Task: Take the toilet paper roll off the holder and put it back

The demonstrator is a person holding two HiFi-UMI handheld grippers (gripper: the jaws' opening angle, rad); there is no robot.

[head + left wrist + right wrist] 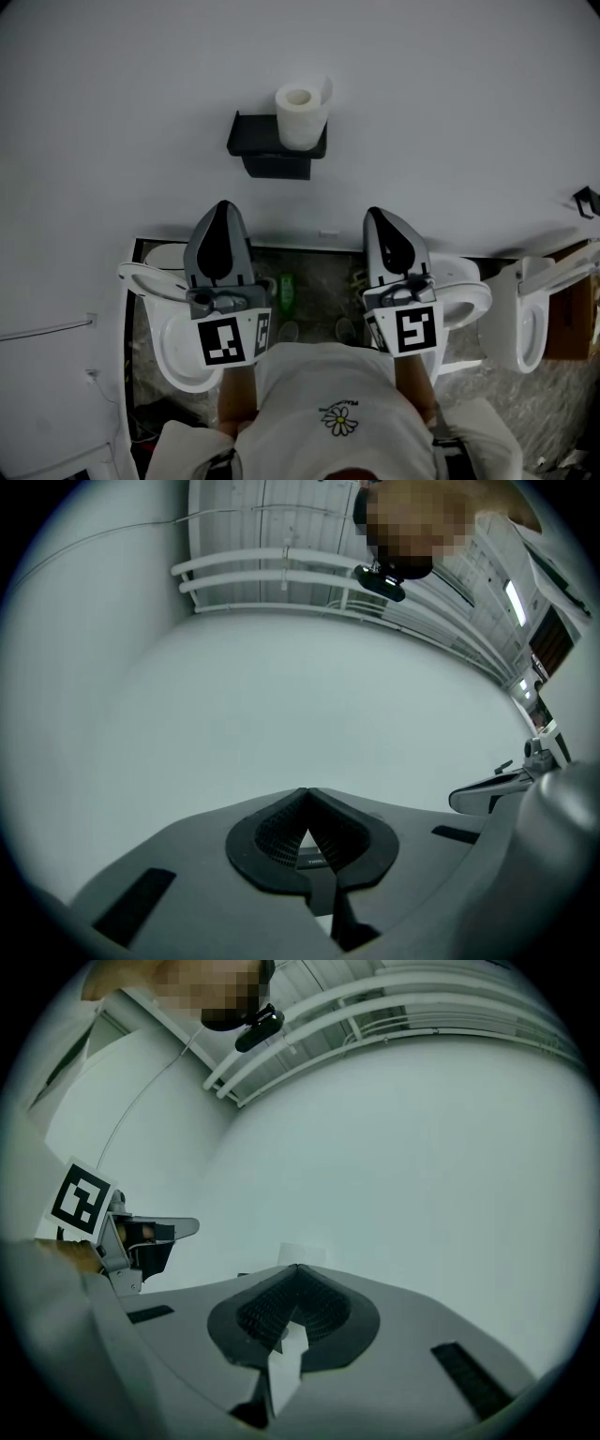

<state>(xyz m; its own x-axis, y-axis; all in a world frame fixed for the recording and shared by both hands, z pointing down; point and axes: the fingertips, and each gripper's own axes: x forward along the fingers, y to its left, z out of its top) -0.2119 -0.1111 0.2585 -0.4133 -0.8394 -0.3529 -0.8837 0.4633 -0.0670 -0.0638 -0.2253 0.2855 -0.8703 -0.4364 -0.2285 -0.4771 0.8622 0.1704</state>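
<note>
Head view has the white toilet paper roll (300, 117) sitting on end on the black wall-mounted shelf holder (272, 155), toward the holder's right end, with a loose sheet sticking up on the roll's right side. Both claws are well below the holder, not touching it or the roll.

The grey left gripper (223, 208), with its marker cube, points up from below the holder's left end. The matching right gripper (377, 216) is below the holder and off past its right end. So the roll is up above, pretty much centred between the two.

Left gripper view: that claw (305, 794) is pinched together tip to tip with nothing in it, just plain white wall ahead.

Right gripper view: same deal, the claw (297, 1269) is closed up and empty. A small pale bit that looks like the roll (302, 1252) peeks just over the tips, clearly farther off.

Straight below the holder, between the claws, there's a green bottle (286, 291) on the floor, and a white toilet bowl (183, 361) below the holder's left.
</note>
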